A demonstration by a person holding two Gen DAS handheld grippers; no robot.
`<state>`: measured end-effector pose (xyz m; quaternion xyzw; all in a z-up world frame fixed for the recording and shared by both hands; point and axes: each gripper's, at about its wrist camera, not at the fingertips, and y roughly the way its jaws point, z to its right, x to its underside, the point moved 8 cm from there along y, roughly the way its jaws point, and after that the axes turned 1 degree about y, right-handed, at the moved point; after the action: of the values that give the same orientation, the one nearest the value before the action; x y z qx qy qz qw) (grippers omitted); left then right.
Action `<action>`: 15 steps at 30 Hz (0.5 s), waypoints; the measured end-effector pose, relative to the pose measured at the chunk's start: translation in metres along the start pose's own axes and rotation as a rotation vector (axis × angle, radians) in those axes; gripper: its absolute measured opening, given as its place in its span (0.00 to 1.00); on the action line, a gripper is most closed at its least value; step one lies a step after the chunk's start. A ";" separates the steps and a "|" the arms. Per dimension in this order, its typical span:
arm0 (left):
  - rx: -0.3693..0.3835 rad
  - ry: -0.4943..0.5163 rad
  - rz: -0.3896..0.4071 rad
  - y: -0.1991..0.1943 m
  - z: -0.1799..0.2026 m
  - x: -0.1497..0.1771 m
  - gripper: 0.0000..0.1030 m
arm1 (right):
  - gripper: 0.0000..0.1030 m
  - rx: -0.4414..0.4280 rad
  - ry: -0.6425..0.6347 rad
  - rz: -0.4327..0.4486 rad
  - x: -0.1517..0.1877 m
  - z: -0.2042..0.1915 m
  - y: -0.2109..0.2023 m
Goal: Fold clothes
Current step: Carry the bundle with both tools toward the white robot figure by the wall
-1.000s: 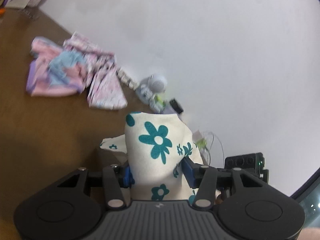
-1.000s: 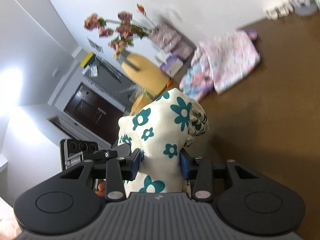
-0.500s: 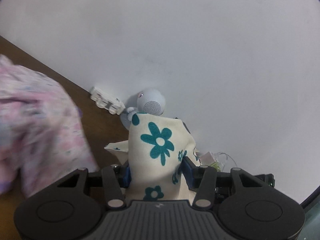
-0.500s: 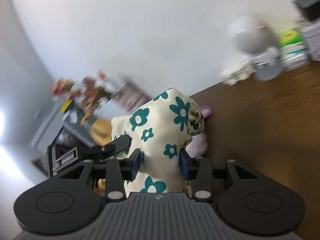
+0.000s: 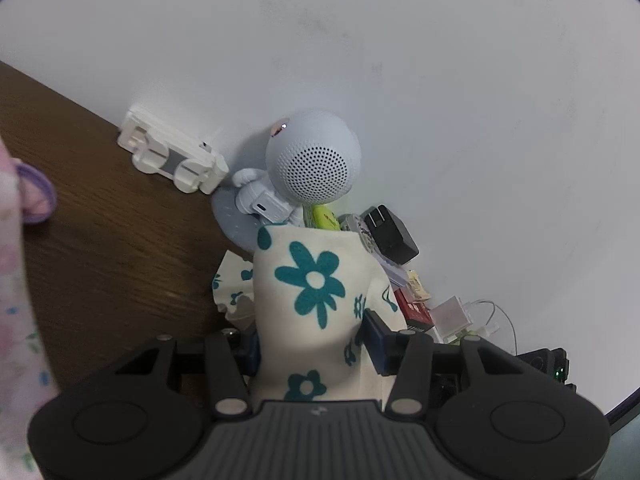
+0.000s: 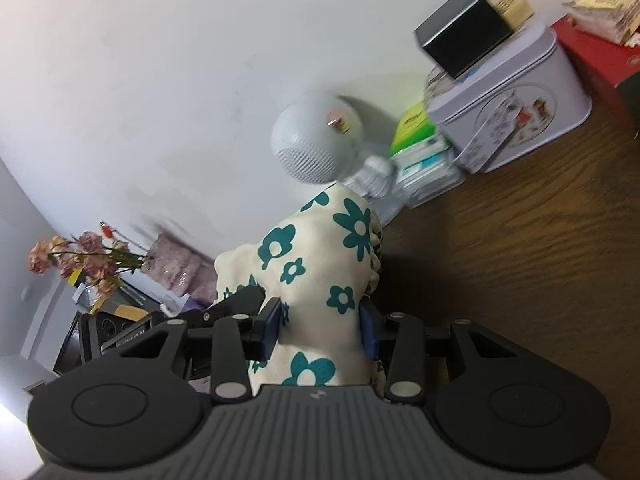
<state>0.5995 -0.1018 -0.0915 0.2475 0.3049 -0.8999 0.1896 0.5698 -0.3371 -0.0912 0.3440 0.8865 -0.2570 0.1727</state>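
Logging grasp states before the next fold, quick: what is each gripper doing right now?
Left gripper: closed on the cream floral garment.
Right gripper: closed on the same floral garment, another part of it.

Bare brown table (image 6: pixel 520 248) lies open to the right of the right gripper's view and to the left of centre in the left gripper's view. Ahead, the white wall (image 5: pixel 400 60) closes the far edge. Against it stand a round speaker figure (image 5: pixel 314 164), a white block (image 5: pixel 172 156), a black adapter (image 5: pixel 390 236), a lavender tin (image 6: pixel 516 108) and a red box (image 6: pixel 596 52). Pink clothing (image 5: pixel 16 300) crowds the left margin.
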 end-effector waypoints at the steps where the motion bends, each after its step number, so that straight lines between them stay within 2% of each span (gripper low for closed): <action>1: -0.004 0.001 -0.003 0.003 -0.001 0.001 0.45 | 0.38 0.004 0.002 -0.001 -0.002 0.003 0.001; 15: 0.015 0.005 -0.007 0.033 -0.009 -0.005 0.46 | 0.39 0.073 -0.010 0.017 -0.005 0.017 -0.003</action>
<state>0.6227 -0.1195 -0.1094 0.2501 0.2997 -0.9021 0.1838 0.5737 -0.3514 -0.1017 0.3563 0.8726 -0.2896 0.1667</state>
